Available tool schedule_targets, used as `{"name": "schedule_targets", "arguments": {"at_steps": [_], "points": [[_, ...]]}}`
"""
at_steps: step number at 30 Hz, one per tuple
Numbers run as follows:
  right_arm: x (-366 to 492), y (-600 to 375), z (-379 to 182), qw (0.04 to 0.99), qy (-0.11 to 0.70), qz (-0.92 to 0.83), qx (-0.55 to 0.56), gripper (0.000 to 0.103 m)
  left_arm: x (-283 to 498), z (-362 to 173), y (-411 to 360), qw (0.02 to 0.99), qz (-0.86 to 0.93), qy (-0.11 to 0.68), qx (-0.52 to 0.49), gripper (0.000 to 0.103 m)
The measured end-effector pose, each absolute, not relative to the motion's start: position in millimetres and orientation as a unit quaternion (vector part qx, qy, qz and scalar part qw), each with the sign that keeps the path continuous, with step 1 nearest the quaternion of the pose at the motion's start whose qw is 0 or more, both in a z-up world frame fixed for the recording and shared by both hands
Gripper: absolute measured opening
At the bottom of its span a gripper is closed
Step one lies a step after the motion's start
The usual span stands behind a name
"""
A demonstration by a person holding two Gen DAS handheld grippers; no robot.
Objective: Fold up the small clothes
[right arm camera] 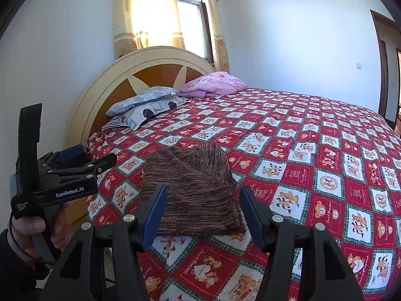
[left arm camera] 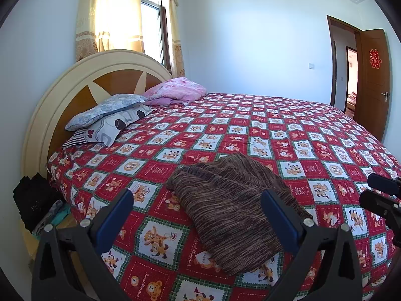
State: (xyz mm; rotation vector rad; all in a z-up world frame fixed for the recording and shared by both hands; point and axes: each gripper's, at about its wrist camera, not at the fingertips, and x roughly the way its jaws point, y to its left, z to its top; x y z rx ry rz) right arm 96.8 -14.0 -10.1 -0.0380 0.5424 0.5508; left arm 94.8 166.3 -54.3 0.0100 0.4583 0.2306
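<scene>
While both grippers are held above the near edge of the bed, nothing is gripped by either. The left gripper (left arm camera: 198, 209) is seen with its blue-padded fingers (left arm camera: 117, 213) spread wide, and no cloth is touched by them; the garment only appears between them in the left wrist view. The right gripper (right arm camera: 203, 209) is likewise held with its fingers (right arm camera: 156, 213) parted, about half apart, with empty space between the pads. In the right wrist view the left gripper is shown from the side at the left edge, gripped by a person's hand (right arm camera: 37, 228) below a dark sleeve.

The task's thing, a brown striped knit garment (right arm camera: 193, 190), is laid folded on the red checked bedspread (right arm camera: 300, 150) near the bed's front edge, just ahead of both grippers. Its upper part is seen to be bunched in loose folds.

At the head of the bed, two patterned pillows (left arm camera: 110, 118) are stacked against the round headboard (left arm camera: 75, 92), and a pink quilt (left arm camera: 175, 90) is piled beside them. Dark bundled things, possibly clothing (left arm camera: 35, 198), are stowed low beside the bed, though they are too dim to be named.
</scene>
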Motion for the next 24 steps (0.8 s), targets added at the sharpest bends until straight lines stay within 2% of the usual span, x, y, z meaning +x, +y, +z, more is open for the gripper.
{"name": "schedule_targets", "arguments": {"at_steps": [24], "points": [[80.0, -30.4, 9.1, 0.945, 0.205, 0.254, 0.001, 0.063, 93.3, -47.0, 163.4, 0.968, 0.113, 0.223, 0.01, 0.103]]}}
